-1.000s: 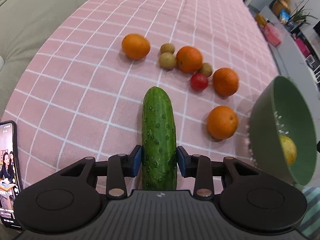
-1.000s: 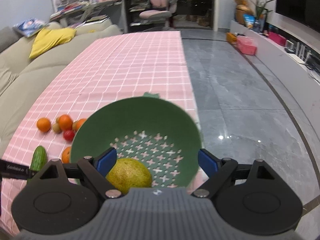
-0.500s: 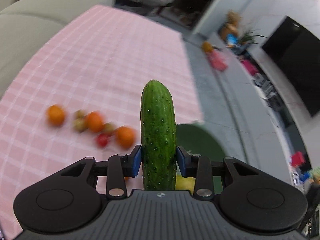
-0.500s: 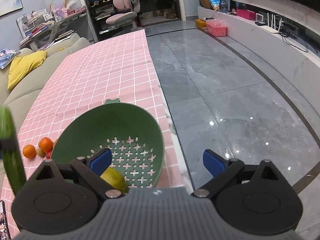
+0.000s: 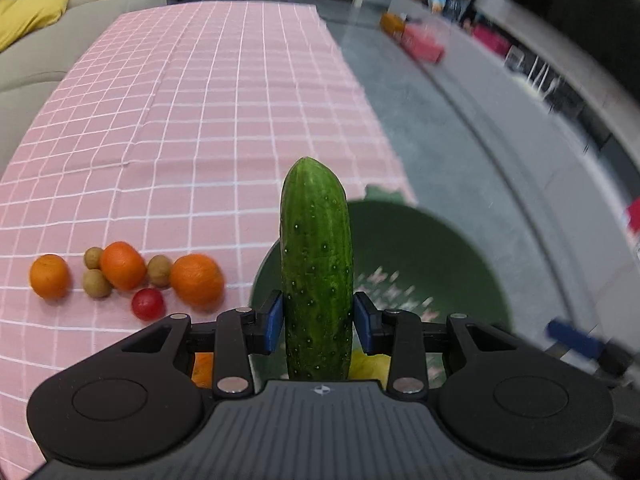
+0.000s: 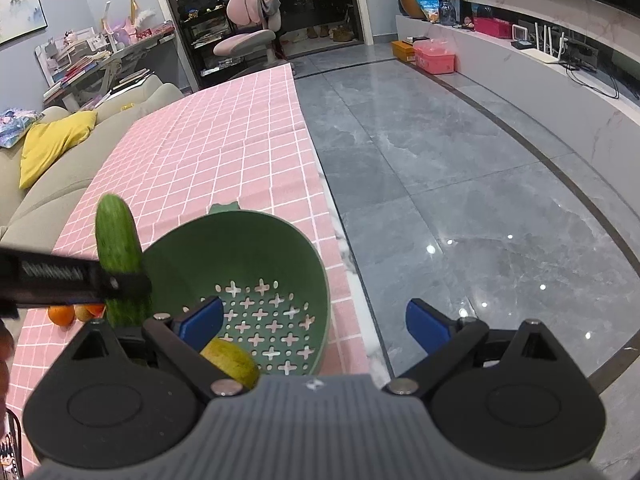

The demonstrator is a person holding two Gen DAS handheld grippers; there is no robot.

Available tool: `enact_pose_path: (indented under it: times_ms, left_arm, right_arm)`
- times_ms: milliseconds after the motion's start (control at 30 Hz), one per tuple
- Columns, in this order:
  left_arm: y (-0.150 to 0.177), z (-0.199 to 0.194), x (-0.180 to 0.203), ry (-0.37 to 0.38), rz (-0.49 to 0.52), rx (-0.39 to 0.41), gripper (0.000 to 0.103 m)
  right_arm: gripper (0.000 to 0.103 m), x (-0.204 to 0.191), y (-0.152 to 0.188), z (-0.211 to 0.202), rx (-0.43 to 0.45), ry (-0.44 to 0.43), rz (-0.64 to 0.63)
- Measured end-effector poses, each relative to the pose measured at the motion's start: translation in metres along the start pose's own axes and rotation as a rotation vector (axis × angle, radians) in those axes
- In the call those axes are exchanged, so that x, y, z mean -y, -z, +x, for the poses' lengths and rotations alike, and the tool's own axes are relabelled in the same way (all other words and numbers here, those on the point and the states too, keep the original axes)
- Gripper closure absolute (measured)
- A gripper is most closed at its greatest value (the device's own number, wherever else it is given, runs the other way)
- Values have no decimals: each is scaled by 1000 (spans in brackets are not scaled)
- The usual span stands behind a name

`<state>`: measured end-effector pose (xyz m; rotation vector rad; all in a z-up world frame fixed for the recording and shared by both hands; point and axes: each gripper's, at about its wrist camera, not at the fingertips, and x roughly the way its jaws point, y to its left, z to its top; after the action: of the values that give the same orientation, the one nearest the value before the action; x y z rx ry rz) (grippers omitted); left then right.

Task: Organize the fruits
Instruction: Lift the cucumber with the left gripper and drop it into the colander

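Right wrist view, pink checked tablecloth [image 6: 224, 148], grey floor [image 6: 460, 184], left hand-held gripper [image 5: 318, 322] grasping cucumber [image 5: 316, 264], right hand-held gripper [image 6: 314, 326] released

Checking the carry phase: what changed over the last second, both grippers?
The left gripper, shut on the cucumber, lifted it off the pink cloth and carried it toward the green colander. The right gripper has just been opening, nothing between its pads, and swung off the colander. Oranges and the yellow fruit stayed put.
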<state>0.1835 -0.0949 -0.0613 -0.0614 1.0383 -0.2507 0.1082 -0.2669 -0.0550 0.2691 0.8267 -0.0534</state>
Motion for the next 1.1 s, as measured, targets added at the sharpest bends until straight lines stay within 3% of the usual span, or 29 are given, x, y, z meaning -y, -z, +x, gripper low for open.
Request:
enact_pose_path:
  times_ms: [200,300,500,800,1100]
  left_arm:
    - [5,9,8,-30,64,-4,61]
    - [6,12,5,-22,50,-34,61]
    - [8,9,-1,3,49,-23,60]
    - [15,-45,-28,63,-25,89,46]
    - [33,-85,-63,10,-53,124,45]
  right_arm:
    - [9,-10,1,8,-12,-17,-50]
    - [9,-14,2,10,-22,-16,-73]
    - [9,-19,4,9,-28,-1,-105]
    - [9,-31,4,-7,29,7,-159]
    - [9,-75,6,-33,96,-97,-298]
